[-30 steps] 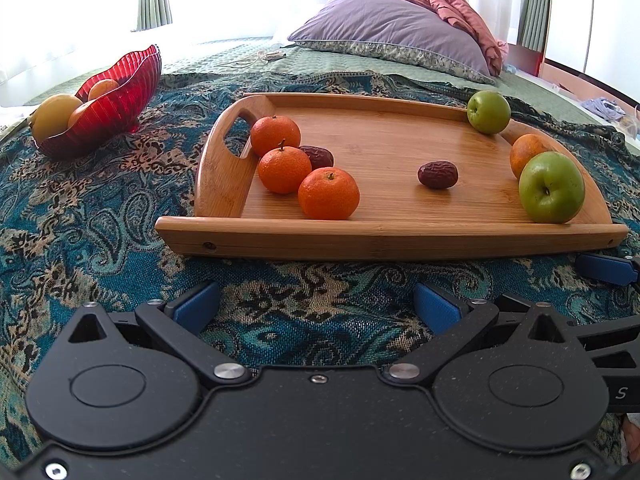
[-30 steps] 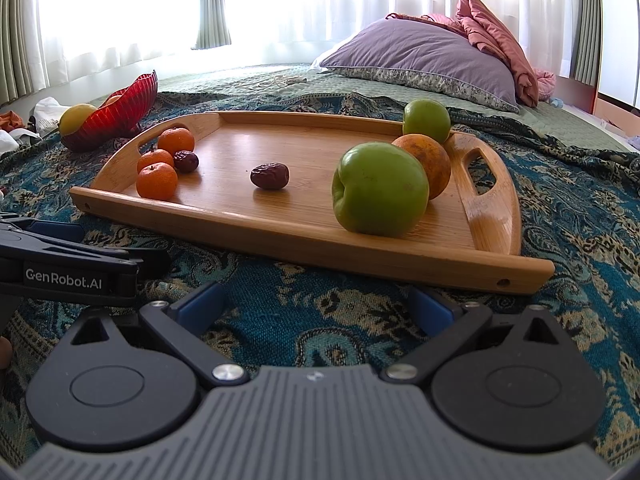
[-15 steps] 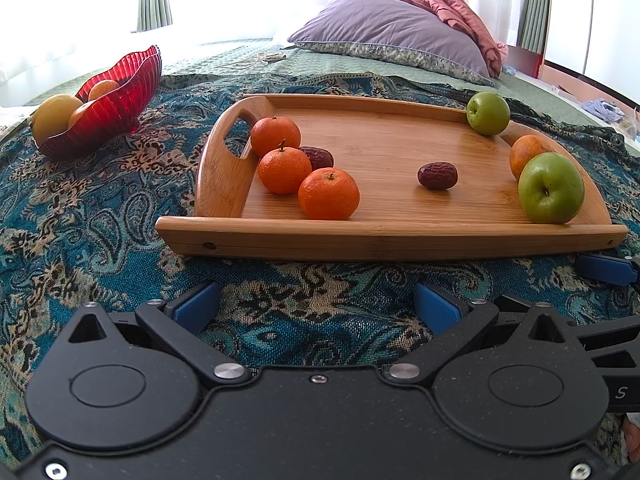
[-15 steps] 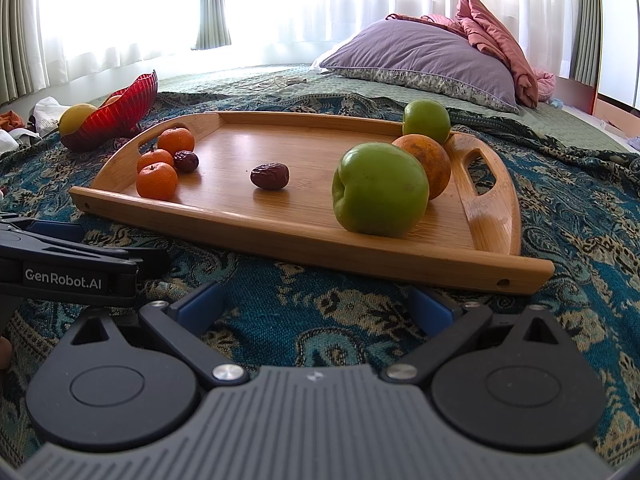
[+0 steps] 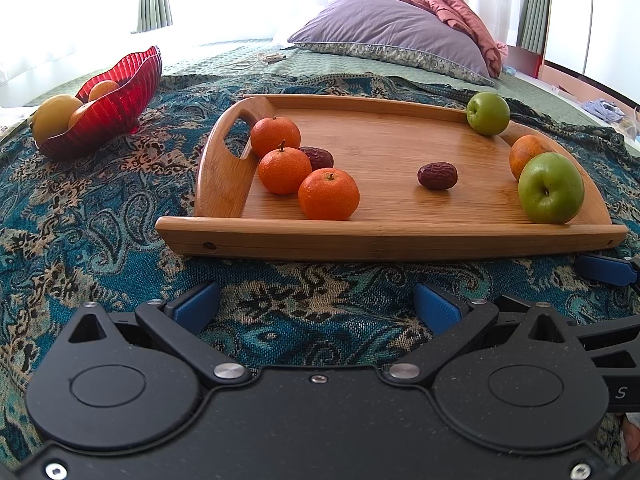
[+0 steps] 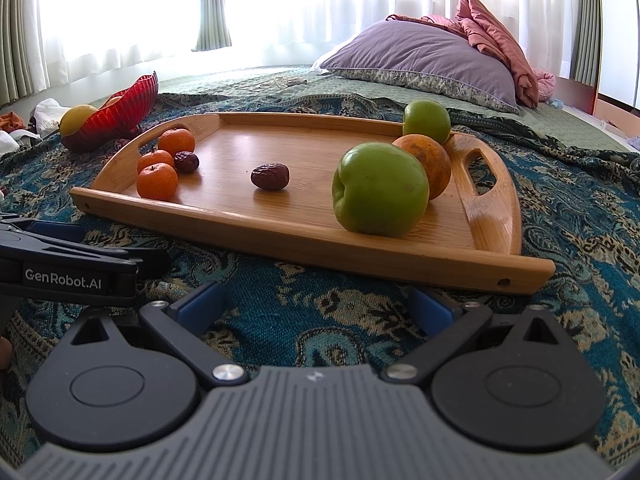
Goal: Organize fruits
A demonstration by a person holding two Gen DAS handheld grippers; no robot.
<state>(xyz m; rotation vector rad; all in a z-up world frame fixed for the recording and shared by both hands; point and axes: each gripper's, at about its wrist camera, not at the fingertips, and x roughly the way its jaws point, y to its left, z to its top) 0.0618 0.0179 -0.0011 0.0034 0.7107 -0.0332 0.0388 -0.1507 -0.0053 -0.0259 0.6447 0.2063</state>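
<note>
Left gripper (image 5: 316, 304) and right gripper (image 6: 316, 304): jaws spread, empty, low in frame. Wooden tray (image 5: 400, 240), centre: three mandarins (image 5: 329, 194), two dates (image 5: 437, 176), two green apples (image 5: 551, 188), one orange (image 5: 528, 152), apparently unsorted. Red bowl (image 5: 116, 100), upper left, partly filled.

On the tray (image 5: 400, 240): four oranges (image 5: 328, 194), two green apples (image 5: 550, 188), two dates (image 5: 437, 176); one red bowl (image 5: 116, 108) beside it, three fruits inside

You've got a bed (image 5: 100, 208) with paisley throw; on it sit a wooden tray (image 5: 400, 236), red bowl (image 5: 116, 108), purple pillow (image 5: 392, 36).
</note>
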